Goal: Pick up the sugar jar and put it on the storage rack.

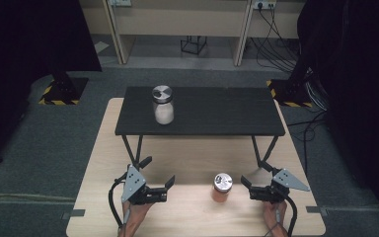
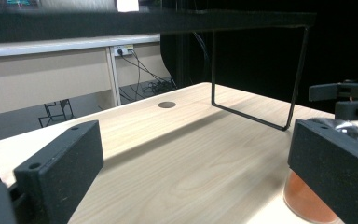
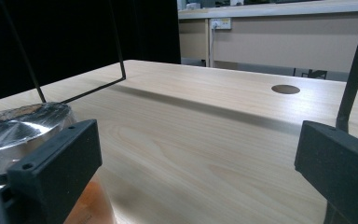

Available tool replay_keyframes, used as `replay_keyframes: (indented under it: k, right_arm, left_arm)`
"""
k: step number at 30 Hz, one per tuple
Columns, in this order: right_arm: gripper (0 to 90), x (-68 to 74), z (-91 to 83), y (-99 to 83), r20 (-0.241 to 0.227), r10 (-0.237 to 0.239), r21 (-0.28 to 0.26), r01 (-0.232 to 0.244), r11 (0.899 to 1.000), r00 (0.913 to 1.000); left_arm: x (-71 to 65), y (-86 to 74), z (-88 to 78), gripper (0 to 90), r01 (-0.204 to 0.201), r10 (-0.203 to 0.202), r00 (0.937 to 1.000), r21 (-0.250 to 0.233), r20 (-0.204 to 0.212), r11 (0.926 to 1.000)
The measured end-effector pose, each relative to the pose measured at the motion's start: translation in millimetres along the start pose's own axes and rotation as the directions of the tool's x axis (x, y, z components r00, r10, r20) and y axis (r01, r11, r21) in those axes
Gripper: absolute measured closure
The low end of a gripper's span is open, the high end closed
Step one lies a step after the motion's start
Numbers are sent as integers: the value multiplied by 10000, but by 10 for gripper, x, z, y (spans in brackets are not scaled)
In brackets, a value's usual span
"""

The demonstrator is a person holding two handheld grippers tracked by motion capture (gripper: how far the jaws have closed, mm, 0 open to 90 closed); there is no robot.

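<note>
In the high view, a small jar of orange powder with a silver lid (image 1: 222,187) stands on the pale wooden table (image 1: 187,212) low in the frame, right of centre. The left gripper (image 1: 170,183) and right gripper (image 1: 245,183) flank it, jaws spread wide, grasping nothing. A second jar of white powder (image 1: 163,104) stands on the black raised shelf (image 1: 217,111) in the upper middle.

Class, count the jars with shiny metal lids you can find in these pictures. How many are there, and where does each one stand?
2. The jar of white powder stands on the black raised shelf, toward its left end. The jar of orange powder stands on the wooden table, nearer the right tool.
</note>
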State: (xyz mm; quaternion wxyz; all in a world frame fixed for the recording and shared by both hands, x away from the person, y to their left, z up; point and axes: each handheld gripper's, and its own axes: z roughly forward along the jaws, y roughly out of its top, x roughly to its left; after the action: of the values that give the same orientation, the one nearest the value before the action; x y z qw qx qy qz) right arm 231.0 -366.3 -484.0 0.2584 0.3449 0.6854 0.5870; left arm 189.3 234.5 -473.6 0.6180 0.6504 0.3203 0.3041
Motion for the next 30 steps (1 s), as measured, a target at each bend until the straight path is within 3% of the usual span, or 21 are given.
replay_keyframes:
  k: [9,20,30]
  right_arm:
    - [7,-3,-9,-1,-25,-19,-56,19,10000,10000]
    - [7,-4,-21,3,-61,-76,-60,75,10000,10000]
    - [7,5,-27,8,-86,-78,-77,78,9999,9999]
  left_arm:
    - [5,-213,-8,28,-16,16,10000,130,40,9999]
    - [21,-490,-16,30,431,-390,9977,746,-553,9963]
    - [13,-531,-18,33,329,-282,9980,852,-558,9958]
